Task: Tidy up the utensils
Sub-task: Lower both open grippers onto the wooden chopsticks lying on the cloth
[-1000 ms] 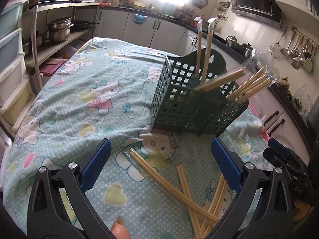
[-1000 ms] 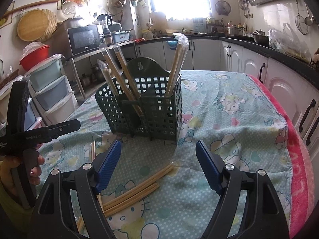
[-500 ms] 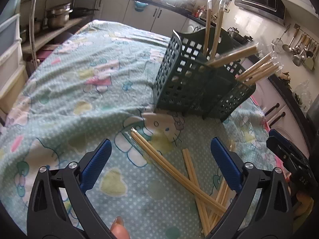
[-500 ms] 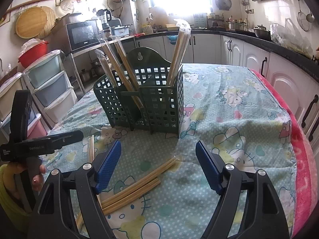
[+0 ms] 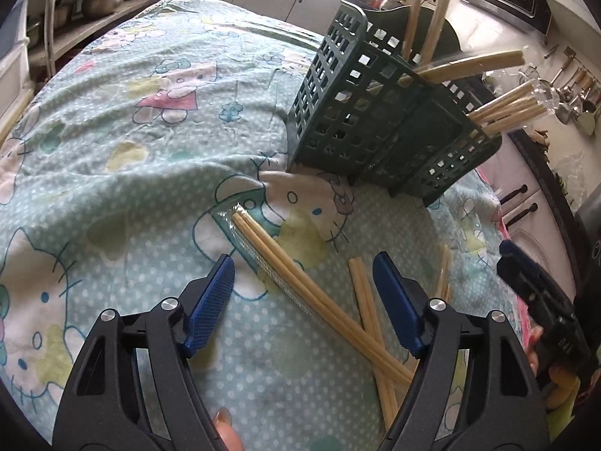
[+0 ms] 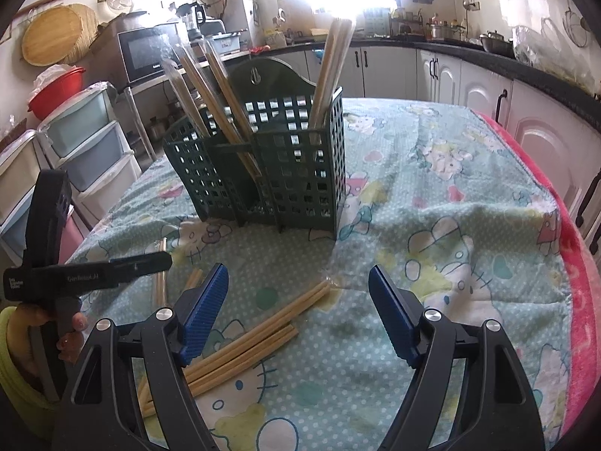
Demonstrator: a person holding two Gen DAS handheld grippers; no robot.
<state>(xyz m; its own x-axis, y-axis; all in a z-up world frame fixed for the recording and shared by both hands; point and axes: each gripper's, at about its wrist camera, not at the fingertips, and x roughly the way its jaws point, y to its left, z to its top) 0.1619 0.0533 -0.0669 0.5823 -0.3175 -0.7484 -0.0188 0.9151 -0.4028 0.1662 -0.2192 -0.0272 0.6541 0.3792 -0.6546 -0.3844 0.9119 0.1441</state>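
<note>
Left wrist view: loose chopsticks (image 5: 319, 293) lie crossed on the cloth (image 5: 131, 150) in front of the green holder (image 5: 360, 127), several pairs apart from it. Sorting looks roughly half done: some sticks (image 6: 210, 90) already stand in the holder's compartments, while a handful remain flat. The left gripper (image 5: 304, 300) is closing around one wrapped pair, pads not yet touching. The right gripper (image 6: 296, 312) hangs open and empty above other pairs.
</note>
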